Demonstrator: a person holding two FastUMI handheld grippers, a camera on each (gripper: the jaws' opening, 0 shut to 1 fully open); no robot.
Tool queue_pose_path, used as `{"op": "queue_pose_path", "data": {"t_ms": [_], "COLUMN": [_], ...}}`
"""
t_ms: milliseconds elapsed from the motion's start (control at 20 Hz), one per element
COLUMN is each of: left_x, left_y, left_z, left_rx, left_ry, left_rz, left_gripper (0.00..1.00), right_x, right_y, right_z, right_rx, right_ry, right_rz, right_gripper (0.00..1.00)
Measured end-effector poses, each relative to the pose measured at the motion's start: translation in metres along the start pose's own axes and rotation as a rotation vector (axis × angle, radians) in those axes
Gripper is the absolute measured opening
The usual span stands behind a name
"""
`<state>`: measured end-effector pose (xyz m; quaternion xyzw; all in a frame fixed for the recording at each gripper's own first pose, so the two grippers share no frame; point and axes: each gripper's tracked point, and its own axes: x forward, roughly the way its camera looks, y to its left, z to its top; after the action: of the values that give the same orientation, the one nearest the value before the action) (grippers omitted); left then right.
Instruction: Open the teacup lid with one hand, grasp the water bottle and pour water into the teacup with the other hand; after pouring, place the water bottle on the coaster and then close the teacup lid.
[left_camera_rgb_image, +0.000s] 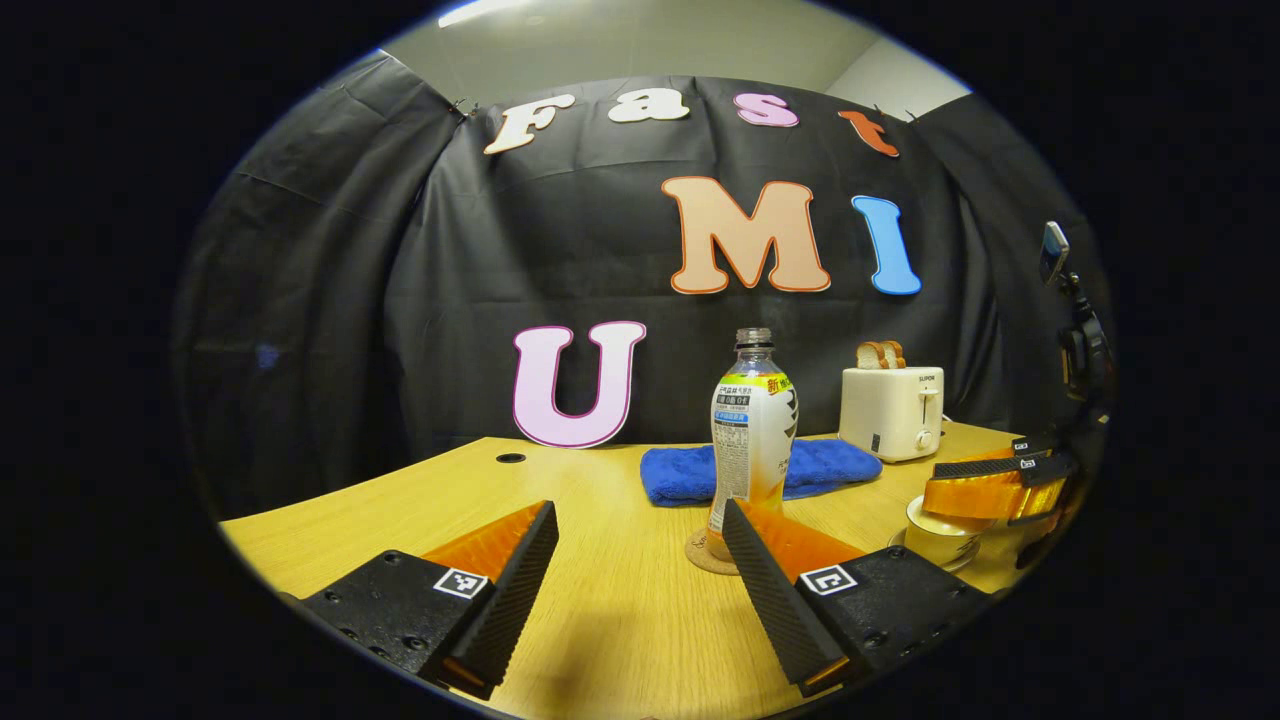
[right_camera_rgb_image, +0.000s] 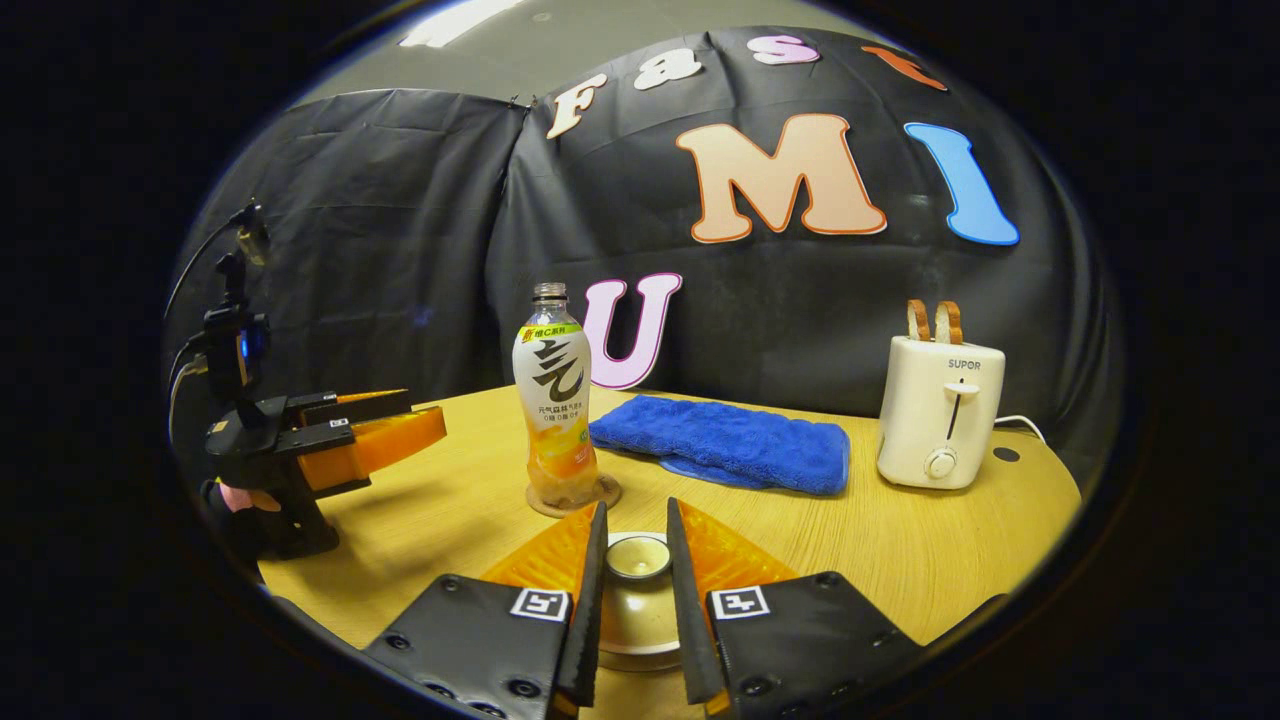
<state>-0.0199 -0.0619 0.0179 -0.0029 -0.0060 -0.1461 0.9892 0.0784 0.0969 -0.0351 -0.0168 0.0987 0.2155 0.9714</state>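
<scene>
Right tongs (right_camera_rgb_image: 636, 560) pinching lid (right_camera_rgb_image: 638, 556) on cup (right_camera_rgb_image: 637, 625) | left tongs (left_camera_rgb_image: 640, 555) wide, empty | bottle (left_camera_rgb_image: 752, 440) upright on coaster (left_camera_rgb_image: 703, 556), dead ahead of them

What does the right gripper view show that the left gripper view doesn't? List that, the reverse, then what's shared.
Right gripper view: the right gripper clamping the teacup lid by its knob. Left gripper view: the left gripper open over bare table, and the teacup seen side-on. Both: water bottle on the coaster, blue towel, toaster.
</scene>
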Motion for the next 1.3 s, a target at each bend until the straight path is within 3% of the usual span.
{"op": "queue_pose_path", "data": {"t_ms": [250, 300, 400, 450, 700, 800, 850, 1050, 1100, 1150, 1200, 1300], "left_x": [-0.001, -0.001, 0.000, 0.000, 0.000, -0.001, -0.001, 0.000, 0.000, 0.000, -0.001, 0.000], "left_y": [0.000, 0.000, 0.000, 0.000, 0.000, 0.000, 0.000, 0.000, 0.000, 0.000, 0.000, -0.001], "left_z": [0.000, 0.000, -0.001, 0.000, 0.000, 0.000, 0.000, 0.000, 0.000, 0.000, 0.000, -0.001], "left_rx": [0.000, 0.000, 0.000, 0.000, 0.000, 0.000, 0.001, 0.001, 0.001, 0.001, 0.001, 0.003], "left_ry": [0.000, 0.000, 0.000, 0.000, 0.000, 0.000, 0.000, 0.000, 0.000, 0.000, 0.000, 0.003], "left_rz": [0.000, 0.000, 0.000, 0.000, 0.000, 0.000, -0.001, -0.001, -0.001, -0.001, 0.000, -0.001], "left_gripper": [0.96, 0.96, 0.97, 0.96, 0.96, 0.96, 0.96, 0.96, 0.96, 0.96, 0.96, 0.96], "right_x": [-0.003, -0.004, -0.009, -0.012, -0.031, -0.040, -0.044, -0.061, -0.066, -0.072, -0.078, -0.090], "right_y": [0.004, 0.003, 0.002, 0.000, 0.000, -0.002, -0.004, -0.011, -0.015, -0.021, -0.030, -0.055], "right_z": [-0.004, -0.003, 0.003, 0.007, 0.016, 0.021, 0.023, 0.019, 0.018, 0.018, 0.017, 0.016], "right_rx": [-0.004, -0.002, 0.002, 0.006, 0.013, 0.012, 0.008, 0.011, 0.011, 0.013, 0.015, 0.021], "right_ry": [0.015, 0.009, -0.025, -0.048, -0.137, -0.178, -0.192, -0.192, -0.191, -0.193, -0.194, -0.199], "right_rz": [-0.001, -0.005, -0.016, -0.022, -0.029, -0.038, -0.050, -0.089, -0.108, -0.136, -0.171, -0.287], "right_gripper": [0.96, 1.00, 0.96, 1.00, 0.96, 1.00, 0.96, 1.00, 0.96, 1.00, 0.96, 0.97]}}
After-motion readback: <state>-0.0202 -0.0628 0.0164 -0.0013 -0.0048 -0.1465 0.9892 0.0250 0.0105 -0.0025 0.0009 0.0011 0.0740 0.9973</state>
